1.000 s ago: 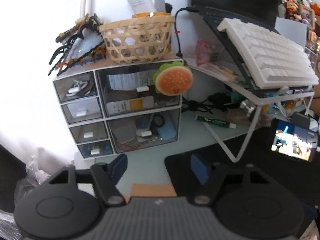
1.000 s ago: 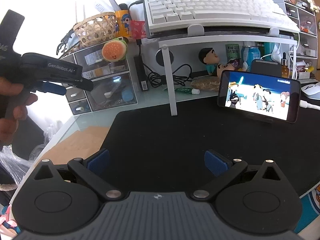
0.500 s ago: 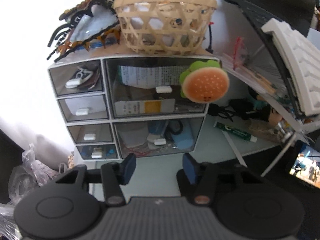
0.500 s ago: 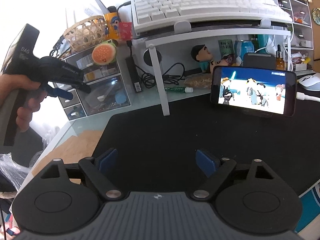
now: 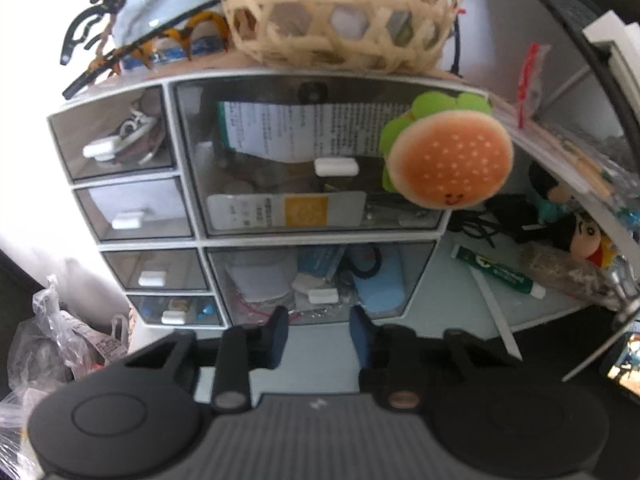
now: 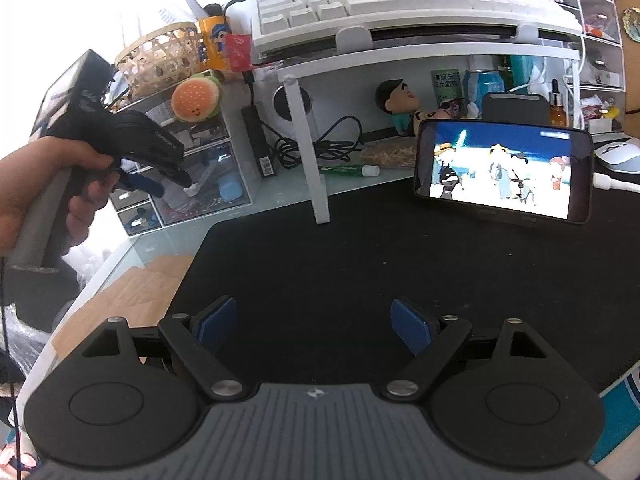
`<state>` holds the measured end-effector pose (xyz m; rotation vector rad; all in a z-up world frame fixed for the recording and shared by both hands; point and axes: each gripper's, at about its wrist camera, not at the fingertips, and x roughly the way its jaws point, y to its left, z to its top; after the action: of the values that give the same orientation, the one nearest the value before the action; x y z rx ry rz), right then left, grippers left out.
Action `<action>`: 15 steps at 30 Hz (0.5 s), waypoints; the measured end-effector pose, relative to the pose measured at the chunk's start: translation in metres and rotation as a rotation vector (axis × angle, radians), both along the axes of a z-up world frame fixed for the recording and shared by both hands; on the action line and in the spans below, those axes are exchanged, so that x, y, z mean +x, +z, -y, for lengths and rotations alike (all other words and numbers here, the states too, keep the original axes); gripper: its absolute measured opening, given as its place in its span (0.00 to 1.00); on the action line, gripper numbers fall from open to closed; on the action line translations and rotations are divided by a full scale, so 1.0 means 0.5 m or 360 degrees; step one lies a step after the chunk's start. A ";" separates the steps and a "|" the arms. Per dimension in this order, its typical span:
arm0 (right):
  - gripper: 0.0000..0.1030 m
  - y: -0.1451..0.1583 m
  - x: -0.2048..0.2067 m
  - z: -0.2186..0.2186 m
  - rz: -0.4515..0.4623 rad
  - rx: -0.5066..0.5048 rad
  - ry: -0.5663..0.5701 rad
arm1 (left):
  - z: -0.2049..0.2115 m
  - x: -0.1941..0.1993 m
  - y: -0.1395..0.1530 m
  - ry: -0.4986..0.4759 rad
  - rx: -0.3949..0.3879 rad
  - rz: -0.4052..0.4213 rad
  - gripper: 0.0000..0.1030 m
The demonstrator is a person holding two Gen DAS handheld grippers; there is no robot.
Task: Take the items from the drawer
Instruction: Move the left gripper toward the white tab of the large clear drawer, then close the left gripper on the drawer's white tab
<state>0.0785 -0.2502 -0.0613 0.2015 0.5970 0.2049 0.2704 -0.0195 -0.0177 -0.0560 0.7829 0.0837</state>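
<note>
Left claw (image 5: 319, 326) parted, empty, at lower drawer (image 5: 320, 280) handle (image 5: 322, 295), right claw (image 6: 314, 322) wide apart, empty

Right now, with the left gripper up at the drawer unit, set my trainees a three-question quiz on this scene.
1. True or false: the left gripper is shut on the white handle of the lower large drawer.
2. What sits on top of the drawer unit? A) phone B) woven basket C) keyboard
3. Fill in: the right gripper hovers open over the black ____.

Key: 1 false, it is open, just short of the handle. 2 B. 3 desk mat.
</note>
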 end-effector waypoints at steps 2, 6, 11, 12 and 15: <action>0.81 -0.002 0.003 0.000 -0.0005 0.0000 0.0002 | 0.002 0.008 -0.004 0.0010 -0.0002 -0.0004 0.31; 0.81 -0.008 0.005 -0.001 -0.0012 0.0002 -0.0001 | 0.004 0.026 -0.011 0.0036 -0.0016 -0.0017 0.28; 0.81 -0.012 0.009 0.004 -0.0015 0.0010 -0.0004 | 0.006 0.042 -0.016 0.0057 -0.0006 -0.0017 0.25; 0.81 -0.012 0.009 0.005 -0.0013 0.0011 -0.0005 | 0.006 0.044 -0.017 0.0065 -0.0003 -0.0021 0.25; 0.81 -0.012 0.009 0.005 -0.0012 0.0010 -0.0006 | 0.010 0.046 -0.022 0.0095 0.0010 -0.0035 0.24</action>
<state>0.0832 -0.2527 -0.0671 0.2096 0.6033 0.2026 0.2936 -0.0247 -0.0288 -0.0725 0.8031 0.1437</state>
